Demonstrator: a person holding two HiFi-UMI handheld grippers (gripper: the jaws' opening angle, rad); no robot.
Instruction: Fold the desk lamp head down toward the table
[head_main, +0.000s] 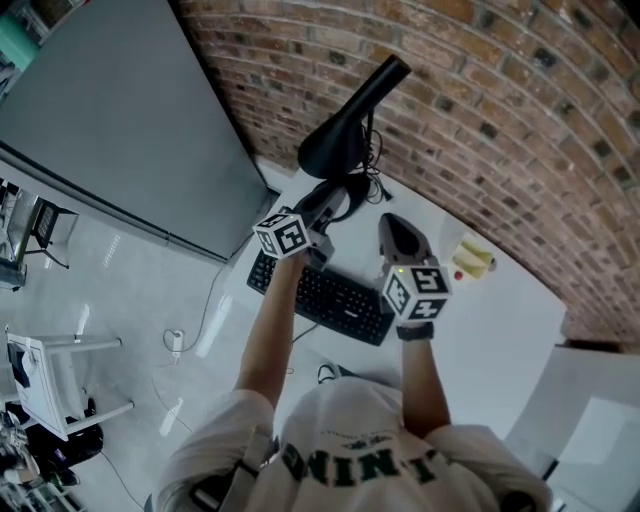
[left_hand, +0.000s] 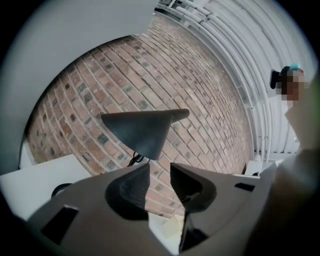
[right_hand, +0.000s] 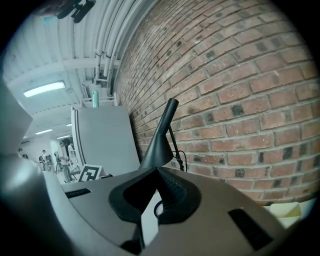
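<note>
- Here the lamp (head_main: 345, 125) is matte black. Its head (left_hand: 142, 131) is a smooth cone that narrows to a slim tube, and it stands raised and tilted, with the tube end pointing up toward the wall.
- A thin black cable (head_main: 372, 185) loops in a tangle at the foot of the lamp.
- The left gripper (left_hand: 160, 167) is grey moulded plastic with ribbed inner pads. Its jaws stand apart just below the lamp head and grasp nothing; only brick shows through the gap.
- The right gripper (right_hand: 156, 170) has the same build and is held to the right of the lamp and back from it. Its tips are pressed together with nothing between them.
- Each gripper carries a white cube printed with black square markers.
- A black keyboard (head_main: 325, 295) with low, closely set keys lies in front of the lamp, toward the person.
- A pale yellow pad (head_main: 472, 260) lies to the right of the lamp, well apart from it.
- The table (head_main: 500, 330) under the lamp is plain white, smooth and matte.
- Behind the lamp rises a wall (head_main: 480, 100) of rough red-brown brick with pale mortar lines.
- To the left of the lamp stands a flat grey panel (head_main: 110, 120), and below it a glossy pale floor (head_main: 130, 290) reflects the light.
</note>
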